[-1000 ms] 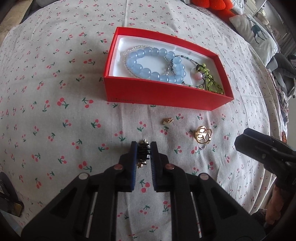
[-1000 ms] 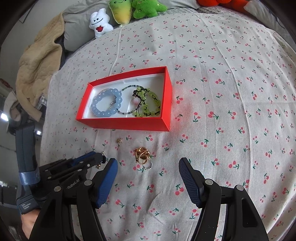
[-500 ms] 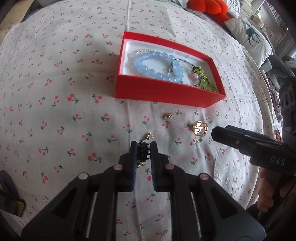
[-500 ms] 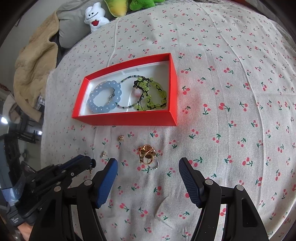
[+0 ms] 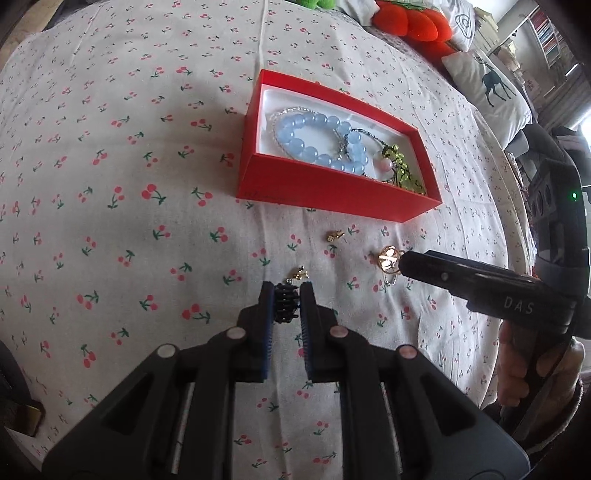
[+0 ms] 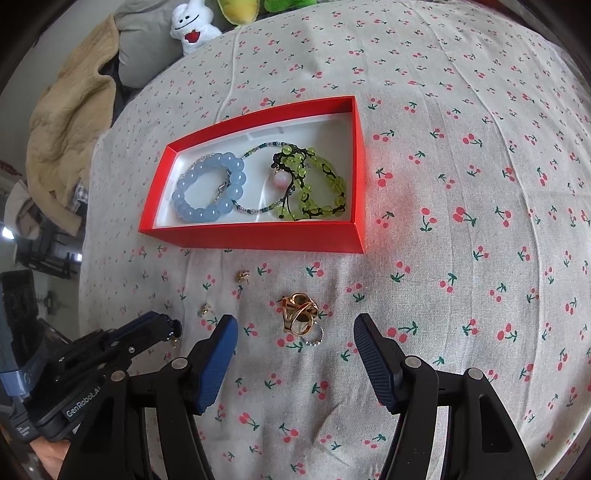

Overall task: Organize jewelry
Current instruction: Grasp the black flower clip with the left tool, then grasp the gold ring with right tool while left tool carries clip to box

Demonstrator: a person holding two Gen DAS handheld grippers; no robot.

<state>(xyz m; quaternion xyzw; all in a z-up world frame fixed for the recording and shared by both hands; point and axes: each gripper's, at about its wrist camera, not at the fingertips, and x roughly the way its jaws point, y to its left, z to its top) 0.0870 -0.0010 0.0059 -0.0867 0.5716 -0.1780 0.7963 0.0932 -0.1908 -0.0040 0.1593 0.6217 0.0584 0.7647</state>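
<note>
A red box (image 5: 332,197) (image 6: 258,238) holds a blue bead bracelet (image 6: 208,188), a thin bead chain and a green bead bracelet (image 6: 317,184). My left gripper (image 5: 287,295) (image 6: 173,328) is shut on a small black beaded piece (image 5: 285,301), held above the cloth. A small gold piece (image 5: 299,274) (image 6: 205,308) lies just ahead of it. A gold earring (image 5: 334,236) (image 6: 243,275) lies nearer the box. My right gripper (image 6: 295,328) is open above gold rings (image 6: 299,312) (image 5: 388,258) and a small silver ring (image 6: 314,336).
The cherry-print cloth (image 6: 461,184) covers a round surface. Plush toys (image 6: 192,26) and a beige blanket (image 6: 62,122) lie at the far left edge. Orange cushions (image 5: 410,24) and a deer pillow (image 5: 491,85) lie beyond the far right edge.
My left gripper has lifted and drawn back with the black piece, and a small gold piece now lies on the cloth ahead of it. My right gripper has moved in over the gold rings.
</note>
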